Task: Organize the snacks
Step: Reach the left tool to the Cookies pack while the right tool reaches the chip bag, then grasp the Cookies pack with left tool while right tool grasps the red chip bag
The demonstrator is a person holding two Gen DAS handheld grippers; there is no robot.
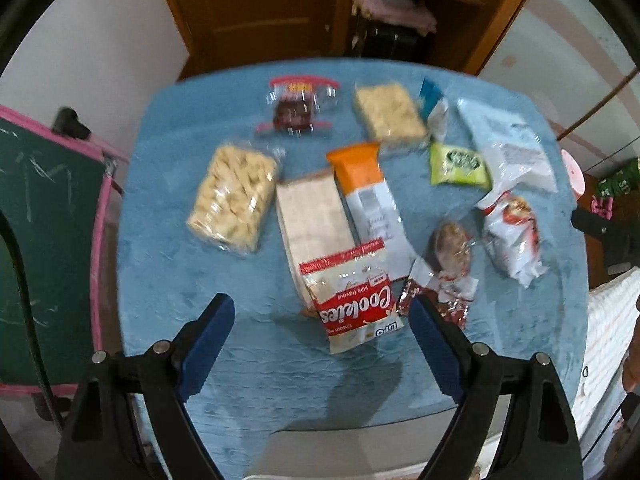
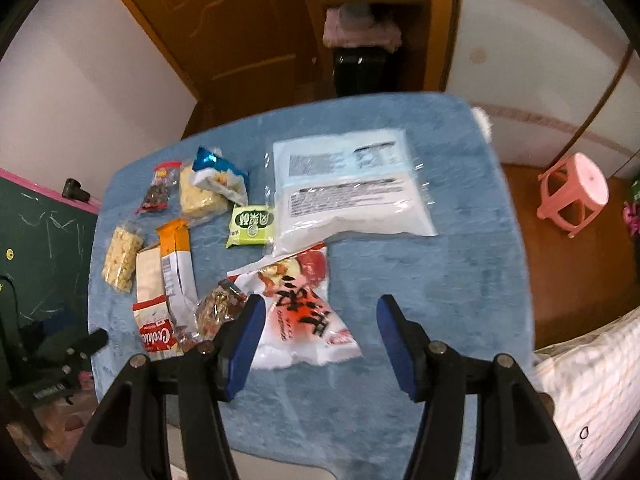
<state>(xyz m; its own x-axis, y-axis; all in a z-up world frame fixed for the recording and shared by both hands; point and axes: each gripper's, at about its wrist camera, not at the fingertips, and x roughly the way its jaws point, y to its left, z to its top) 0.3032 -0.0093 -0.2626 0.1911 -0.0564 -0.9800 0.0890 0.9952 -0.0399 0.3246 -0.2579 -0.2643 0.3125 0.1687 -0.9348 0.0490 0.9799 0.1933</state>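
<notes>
Entry: snacks on the blue-covered table, unsorted.

Item one: our left gripper hung over the near edge, jaws wide, nothing between them. Just ahead lay the red-and-white Cookies packet, its near end reaching in between the fingertips but untouched by either pad.

Item two: our right gripper stood at a moderate spread, also empty, above the white-and-red pouch. The pouch's near corner lay partly between the fingers, closer to the left one.

Remaining stock, left view: two pale puffed-rice blocks and, a dark snack in a clear red-edged wrapper, an orange-topped bar, a plain beige pack touching the Cookies packet, a small green sachet, a foil-wrapped round biscuit, and a blue-and-white bag. In the right view, a large clear bag of white powder lay farthest out.

Handling note, our judgement: both tools appeared to be on approach, each toward its nearest packet. We would do well to centre each packet between the pads before closing, take it across its narrow width, and close gently, since the film wrappers looked slippery and the contents crushable. The Cookies packet overlapped its beige neighbour, so a clean lift mattered to avoid dragging that along.
</notes>
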